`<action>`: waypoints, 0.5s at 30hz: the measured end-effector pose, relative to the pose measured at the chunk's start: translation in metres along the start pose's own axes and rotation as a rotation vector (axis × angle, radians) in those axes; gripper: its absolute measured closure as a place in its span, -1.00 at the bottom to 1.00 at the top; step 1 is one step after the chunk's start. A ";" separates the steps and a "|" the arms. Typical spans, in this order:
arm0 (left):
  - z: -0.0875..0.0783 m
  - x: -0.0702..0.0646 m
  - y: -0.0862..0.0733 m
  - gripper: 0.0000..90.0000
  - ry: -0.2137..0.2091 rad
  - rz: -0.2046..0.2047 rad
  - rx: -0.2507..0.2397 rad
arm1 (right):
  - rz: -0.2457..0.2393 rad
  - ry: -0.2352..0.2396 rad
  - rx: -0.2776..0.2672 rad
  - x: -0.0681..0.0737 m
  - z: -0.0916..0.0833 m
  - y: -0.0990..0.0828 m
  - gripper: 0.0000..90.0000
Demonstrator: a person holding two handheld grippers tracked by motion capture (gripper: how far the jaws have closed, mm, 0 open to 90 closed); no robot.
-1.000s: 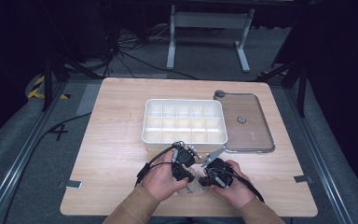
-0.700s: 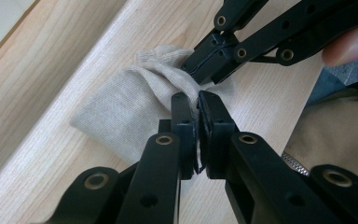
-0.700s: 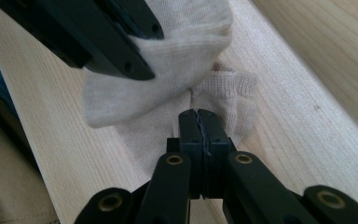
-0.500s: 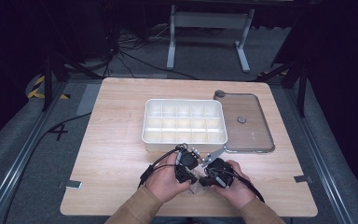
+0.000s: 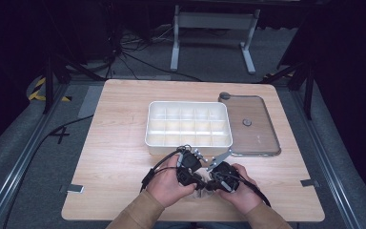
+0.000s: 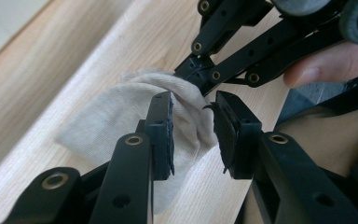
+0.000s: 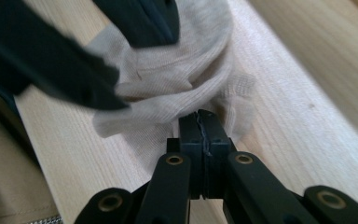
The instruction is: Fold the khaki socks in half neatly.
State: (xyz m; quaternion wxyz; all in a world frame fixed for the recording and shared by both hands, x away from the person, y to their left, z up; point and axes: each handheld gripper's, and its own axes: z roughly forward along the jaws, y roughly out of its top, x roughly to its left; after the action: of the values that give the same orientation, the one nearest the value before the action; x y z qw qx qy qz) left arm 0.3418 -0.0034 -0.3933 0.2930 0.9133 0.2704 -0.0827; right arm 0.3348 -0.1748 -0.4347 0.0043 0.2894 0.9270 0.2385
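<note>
**Sock handed off to one clamp near the table's front edge**

The right gripper (image 7: 200,126) is pinching a fold of the beige sock (image 7: 168,84), its jaws pressed flat together on the fabric. The left gripper (image 6: 193,135) has just been opening; its jaws are now standing apart with a bulge of the sock (image 6: 121,121) lying between them, the pads no longer pressing on it. The sock is resting bunched on the wooden table (image 5: 119,143) between the two hands, close to the person's side. Farther out are sitting the white compartment tray (image 5: 188,143) and, just beside it, the clear lid (image 5: 257,129). Judging from here, the single thin pinch is likely to slip if the right gripper pulls hard, and the loose fabric could be snagging on the left pad's ragged edge as that gripper backs away.
</note>
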 end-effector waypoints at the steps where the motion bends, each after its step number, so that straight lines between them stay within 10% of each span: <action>1: -0.004 0.000 -0.001 0.50 0.001 -0.010 -0.007 | 0.007 -0.002 -0.004 0.000 -0.003 0.000 1.00; 15: -0.029 0.011 -0.013 0.80 0.045 -0.055 -0.005 | -0.043 -0.037 -0.138 0.012 -0.044 0.014 1.00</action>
State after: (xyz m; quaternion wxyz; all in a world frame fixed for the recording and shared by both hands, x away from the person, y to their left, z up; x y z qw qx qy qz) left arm 0.3438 0.0275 -0.3800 0.2867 0.9065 0.3023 -0.0693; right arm 0.3258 -0.1777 -0.3885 0.0467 0.2726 0.9141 0.2964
